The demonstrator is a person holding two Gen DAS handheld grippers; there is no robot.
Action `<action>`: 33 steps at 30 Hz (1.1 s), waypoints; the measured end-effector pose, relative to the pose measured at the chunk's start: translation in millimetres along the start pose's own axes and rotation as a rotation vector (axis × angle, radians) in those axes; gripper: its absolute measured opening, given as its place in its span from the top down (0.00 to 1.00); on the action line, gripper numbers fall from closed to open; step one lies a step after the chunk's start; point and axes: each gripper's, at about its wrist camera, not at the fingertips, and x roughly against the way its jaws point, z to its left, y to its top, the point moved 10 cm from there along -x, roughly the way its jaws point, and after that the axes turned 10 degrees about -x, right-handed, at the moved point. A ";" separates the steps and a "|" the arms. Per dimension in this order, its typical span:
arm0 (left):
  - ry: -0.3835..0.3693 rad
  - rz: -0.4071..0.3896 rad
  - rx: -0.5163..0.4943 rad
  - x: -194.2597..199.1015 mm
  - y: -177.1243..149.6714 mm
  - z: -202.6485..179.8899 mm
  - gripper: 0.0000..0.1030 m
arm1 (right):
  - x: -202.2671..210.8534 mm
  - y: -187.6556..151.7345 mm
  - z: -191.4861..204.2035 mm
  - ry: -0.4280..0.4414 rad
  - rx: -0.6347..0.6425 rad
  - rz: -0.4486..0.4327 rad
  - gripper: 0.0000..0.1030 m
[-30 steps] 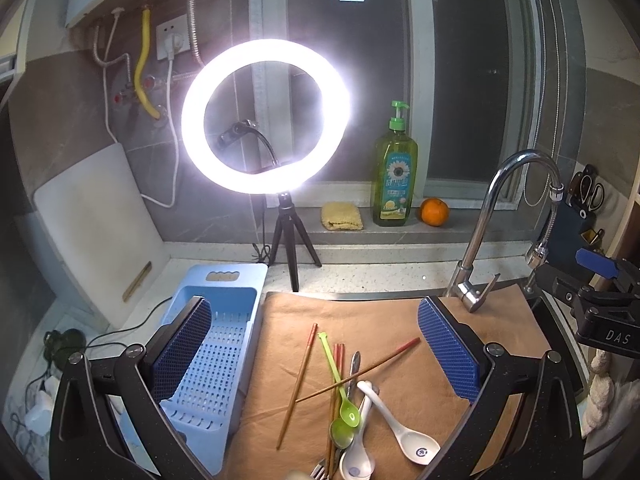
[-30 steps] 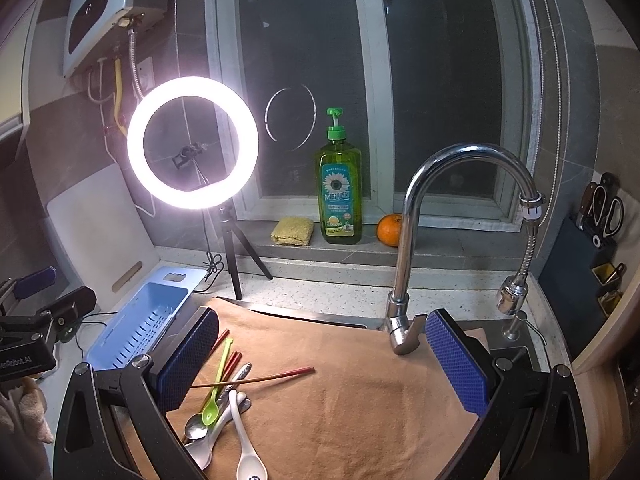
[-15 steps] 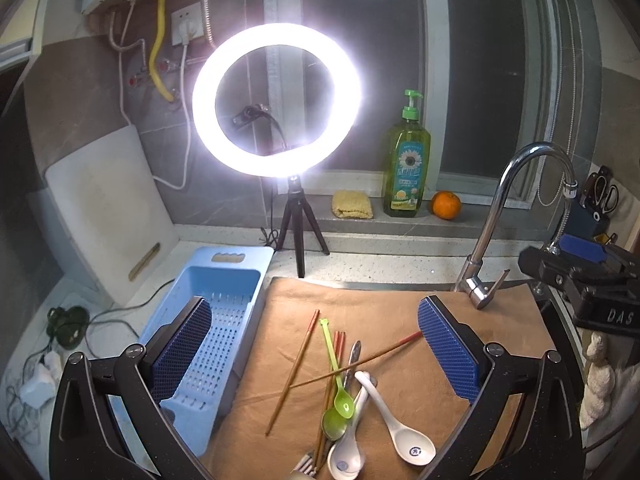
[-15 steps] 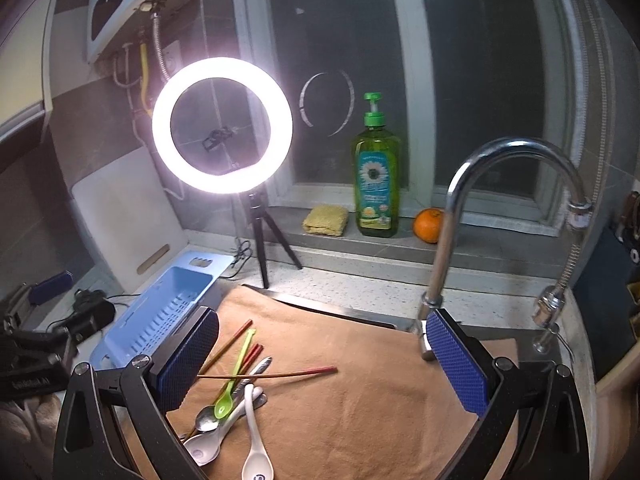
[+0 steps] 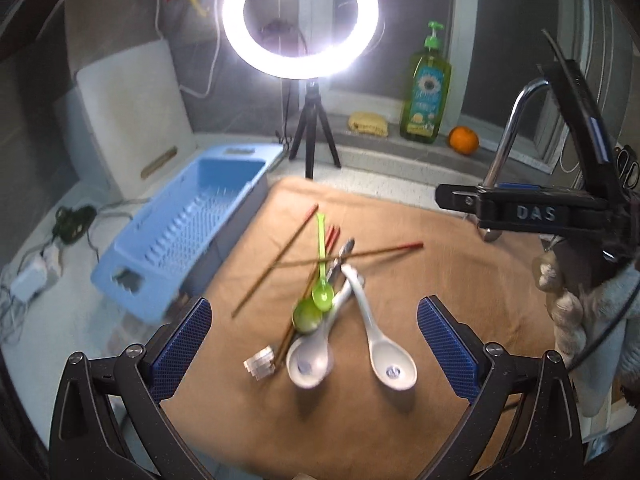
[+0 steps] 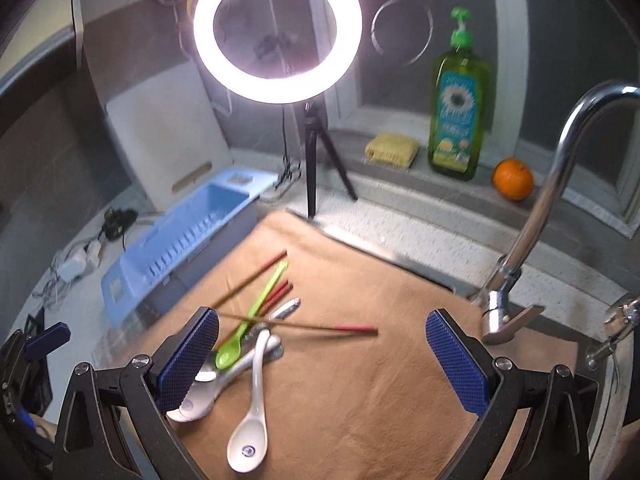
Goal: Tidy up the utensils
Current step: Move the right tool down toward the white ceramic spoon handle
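A pile of utensils lies on a brown cloth (image 5: 420, 304): two white ceramic spoons (image 5: 384, 344), a green plastic spoon (image 5: 321, 264), a metal spoon, a fork and several red-tipped chopsticks (image 5: 352, 254). The pile also shows in the right wrist view, with a white spoon (image 6: 250, 424) and the green spoon (image 6: 248, 320). My left gripper (image 5: 316, 352) is open and empty, above the spoons. My right gripper (image 6: 320, 356) is open and empty, above the cloth right of the pile; its body shows in the left wrist view (image 5: 532, 212).
A blue drainer tray (image 5: 188, 232) stands left of the cloth. A ring light on a tripod (image 5: 300, 20) stands behind. A chrome faucet (image 6: 552, 184) rises at the right. A soap bottle (image 6: 458, 108), sponge and orange sit on the sill. A white cutting board leans at back left.
Both grippers have tilted downward and moved closer over the cloth, so the utensil pile now sits between their fingers. The right gripper has come nearer the left. Both stay open.
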 end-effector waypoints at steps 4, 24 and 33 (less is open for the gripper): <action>-0.001 0.050 0.007 -9.4 -21.5 -11.1 0.01 | -27.4 -17.8 -1.5 0.037 -0.008 0.095 0.02; -0.092 0.129 0.010 -37.5 -61.0 -31.0 0.18 | -65.4 -40.1 -12.7 0.130 -0.013 0.203 0.29; -0.184 0.191 0.104 -46.4 -89.5 -35.3 0.31 | -77.2 -62.4 -30.1 0.147 -0.047 0.302 0.37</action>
